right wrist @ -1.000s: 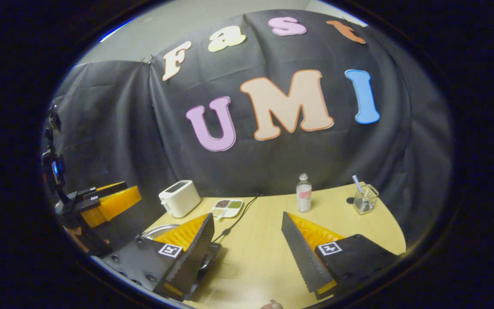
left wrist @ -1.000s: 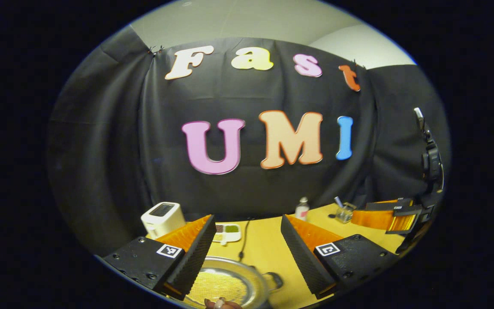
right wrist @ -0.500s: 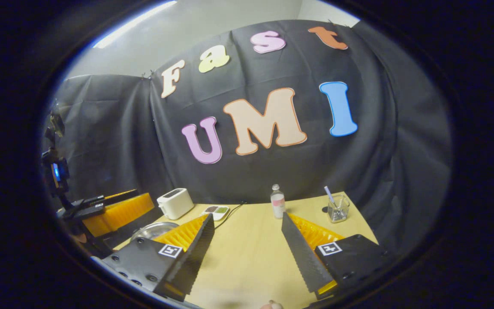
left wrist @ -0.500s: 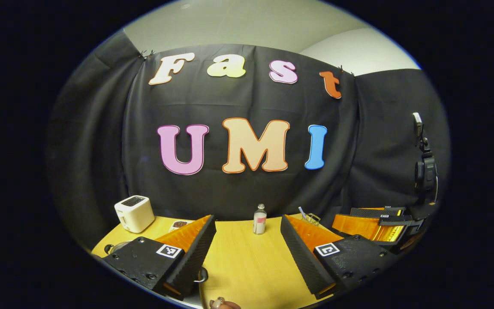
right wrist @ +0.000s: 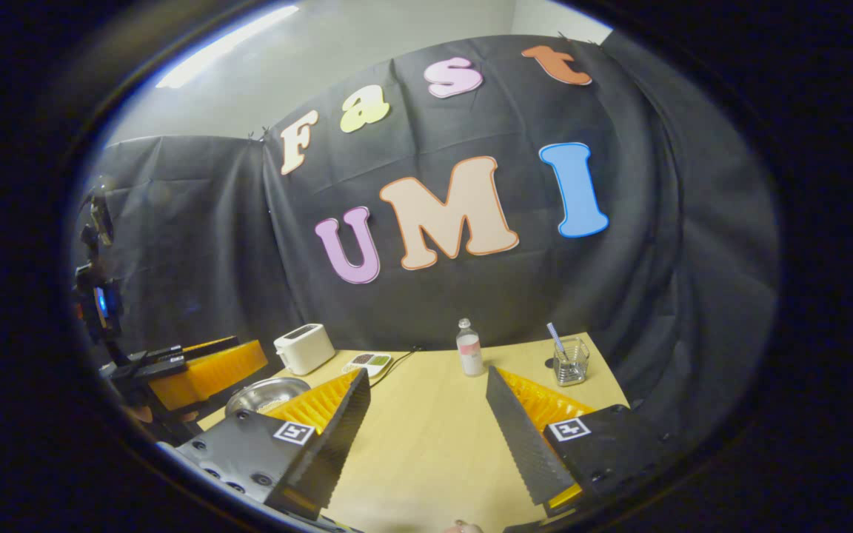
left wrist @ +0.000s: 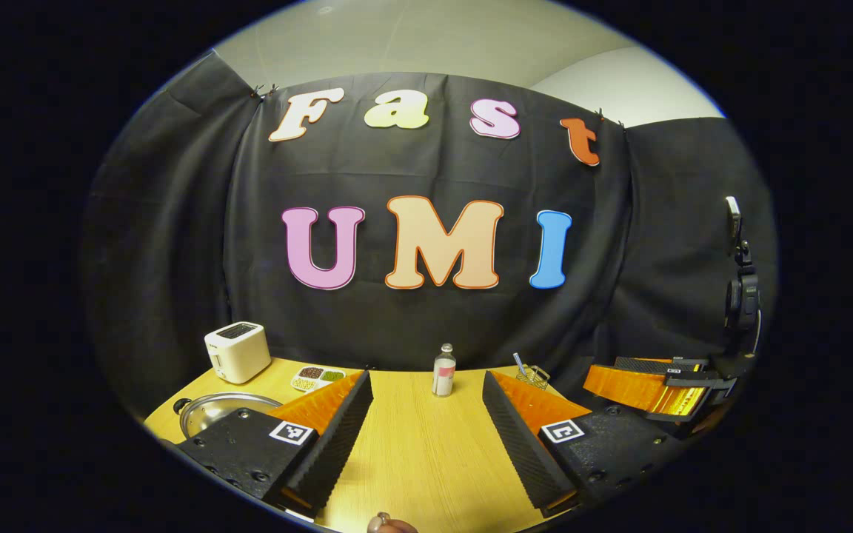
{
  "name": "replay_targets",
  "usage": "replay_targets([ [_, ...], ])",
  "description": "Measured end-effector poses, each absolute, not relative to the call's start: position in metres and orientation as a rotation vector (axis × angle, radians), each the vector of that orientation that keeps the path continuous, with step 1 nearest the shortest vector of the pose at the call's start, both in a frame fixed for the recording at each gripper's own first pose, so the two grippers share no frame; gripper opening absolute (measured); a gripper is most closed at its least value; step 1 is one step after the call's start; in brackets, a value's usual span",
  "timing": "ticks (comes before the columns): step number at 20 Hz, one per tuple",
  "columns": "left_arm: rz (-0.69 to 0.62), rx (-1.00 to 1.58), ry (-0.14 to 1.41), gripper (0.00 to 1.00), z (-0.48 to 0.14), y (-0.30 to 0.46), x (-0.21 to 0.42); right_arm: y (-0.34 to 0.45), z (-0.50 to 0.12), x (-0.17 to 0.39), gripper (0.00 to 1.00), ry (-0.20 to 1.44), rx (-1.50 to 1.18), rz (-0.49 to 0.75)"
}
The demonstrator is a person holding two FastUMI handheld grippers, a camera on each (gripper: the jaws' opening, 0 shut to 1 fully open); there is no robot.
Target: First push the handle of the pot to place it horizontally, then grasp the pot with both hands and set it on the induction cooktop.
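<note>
Left gripper (left wrist: 426,444): jaws spread wide, nothing between them, bare desk (left wrist: 419,459) beneath. A fingertip (left wrist: 382,523) shows at the bottom edge, nearer than the jaws.
Pot (left wrist: 215,409): metal, on the desk just left of and behind the left jaw, partly hidden by it; handle not discernible.
Beyond the jaws, between them: small bottle (left wrist: 443,370), upright. Left of it, a divided dish (left wrist: 318,377); farther left, a white toaster (left wrist: 237,352). Behind the right jaw, a glass cup (left wrist: 532,376) with a straw.
Right gripper (right wrist: 426,444): jaws likewise spread wide, holding nothing, above bare desk. In the right gripper view the pot (right wrist: 263,394) lies behind the left jaw, with the left gripper farther left of it. Induction cooktop: not identifiable.
</note>
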State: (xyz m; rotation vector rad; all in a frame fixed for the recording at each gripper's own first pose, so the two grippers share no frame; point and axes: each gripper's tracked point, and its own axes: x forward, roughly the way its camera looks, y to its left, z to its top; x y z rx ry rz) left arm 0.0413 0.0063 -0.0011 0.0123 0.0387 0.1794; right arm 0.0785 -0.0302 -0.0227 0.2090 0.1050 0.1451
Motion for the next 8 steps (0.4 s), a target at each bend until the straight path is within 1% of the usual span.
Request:
replay_targets([
  [4, 0.168, -0.002, 0.061, 0.96, -0.007, 0.005, 0.042, -0.028, -0.023, 0.082, 0.98, 0.104, 0.203, 0.134],
  [5, 0.162, -0.004, 0.065, 0.94, -0.007, 0.006, 0.042, -0.024, -0.022, 0.081, 0.94, 0.104, 0.206, 0.138],
  [6, 0.158, -0.007, 0.073, 0.96, -0.008, 0.007, 0.043, -0.022, -0.022, 0.083, 0.94, 0.104, 0.206, 0.136],
  [7, 0.156, -0.01, 0.075, 0.96, -0.009, 0.008, 0.043, -0.022, -0.023, 0.085, 0.98, 0.103, 0.204, 0.134],
  [8, 0.155, -0.015, 0.079, 0.96, -0.01, 0.01, 0.043, -0.02, -0.024, 0.087, 0.99, 0.105, 0.204, 0.133],
])
